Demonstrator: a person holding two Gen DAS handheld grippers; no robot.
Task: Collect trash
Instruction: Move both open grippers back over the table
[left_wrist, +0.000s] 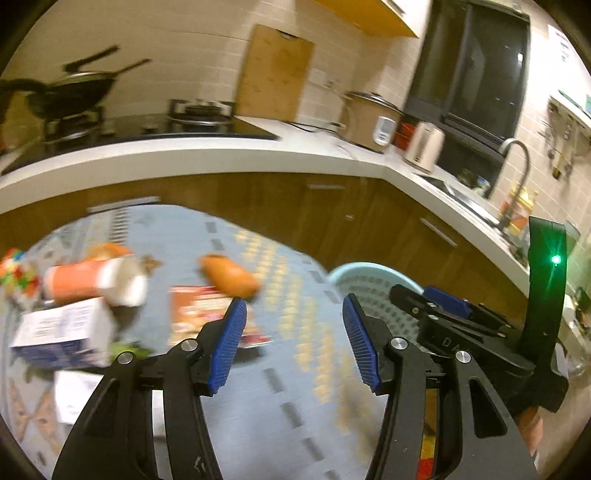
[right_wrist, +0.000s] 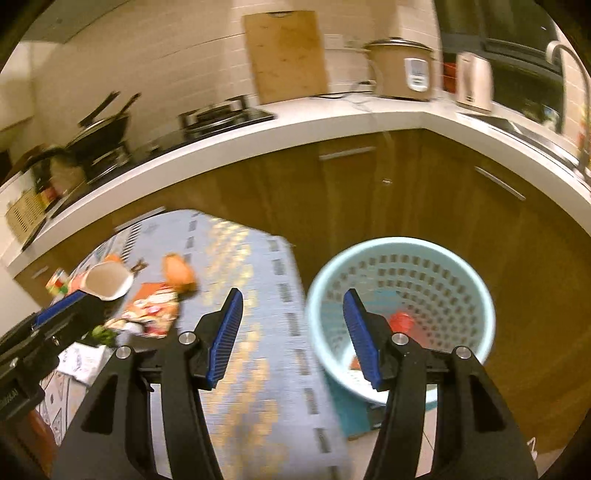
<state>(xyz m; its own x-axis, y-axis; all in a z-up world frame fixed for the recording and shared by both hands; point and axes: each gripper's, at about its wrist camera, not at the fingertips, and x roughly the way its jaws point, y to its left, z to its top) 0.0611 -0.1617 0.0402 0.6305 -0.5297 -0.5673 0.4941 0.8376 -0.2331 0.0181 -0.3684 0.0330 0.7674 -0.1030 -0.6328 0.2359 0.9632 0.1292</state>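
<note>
Risk: may knock the paper cup (left_wrist: 110, 284) or orange wrapper (left_wrist: 229, 275) off the table (left_wrist: 280, 369) through a hasty, blurred sweep.
Left gripper (left_wrist: 294, 341): jaws apart, empty, aimed toward 12 over the table.
Right gripper (right_wrist: 293, 338): jaws apart, empty, table edge beneath.
Trash: around 10 o'clock of both.
Basket (right_wrist: 476, 295): at 2 o'clock, red scrap (right_wrist: 402, 321) inside.

A white worktop (right_wrist: 332, 125) is curving around the corner above brown wooden cabinets (right_wrist: 424, 192), under warm yellowish light. Pale tiled walls (right_wrist: 147, 55) are rising behind it. At 12 o'clock a wooden cutting board (right_wrist: 286, 51) is leaning on the wall; at 10 o'clock a stove (left_wrist: 147, 125) is carrying a dark wok (left_wrist: 74, 92); at 2 o'clock a dark window (left_wrist: 476, 62) is showing
</note>
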